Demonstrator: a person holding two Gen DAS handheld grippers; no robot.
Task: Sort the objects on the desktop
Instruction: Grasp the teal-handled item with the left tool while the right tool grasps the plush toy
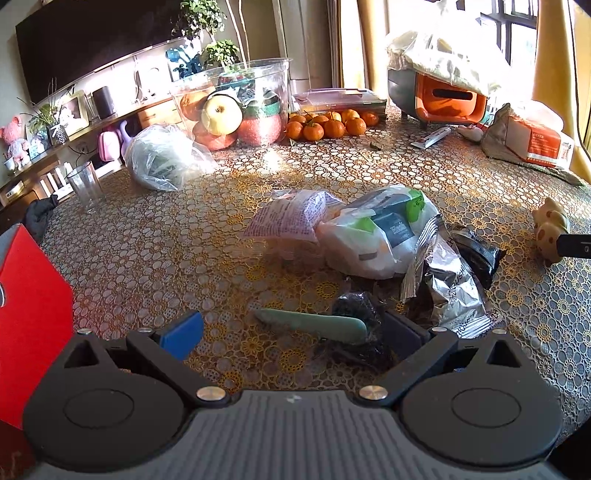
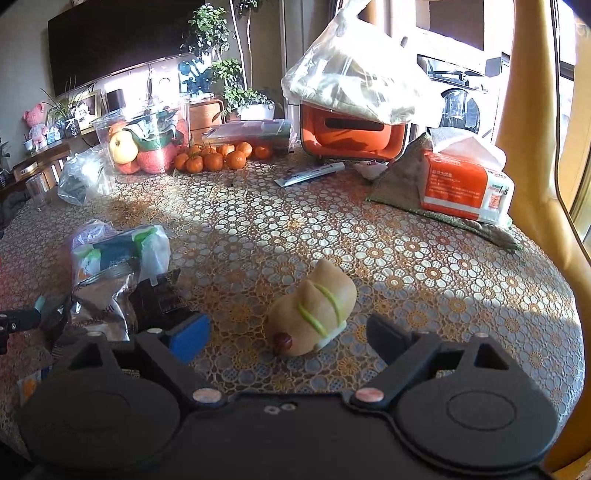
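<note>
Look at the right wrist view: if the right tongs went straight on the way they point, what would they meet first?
Probably the tan animal figurine, lying on the tablecloth just ahead of the open right tongs and roughly between their fingers. Depth is hard to judge in this fisheye view.

Tablecloth (image 2: pixel 369 236): gold-and-white floral lace pattern. Toy figure (image 2: pixel 314 310): tan, green stripes, dark red nose. Tissue pack (image 2: pixel 461 184) at two o'clock: orange and white. Mandarins (image 2: pixel 221 157) at eleven o'clock: orange.

We see hard sunlight from the window (image 2: pixel 454 22) at upper right, blown-out glare there, long shadows across the tablecloth (image 2: pixel 332 229), and fisheye bending at the edges.
</note>
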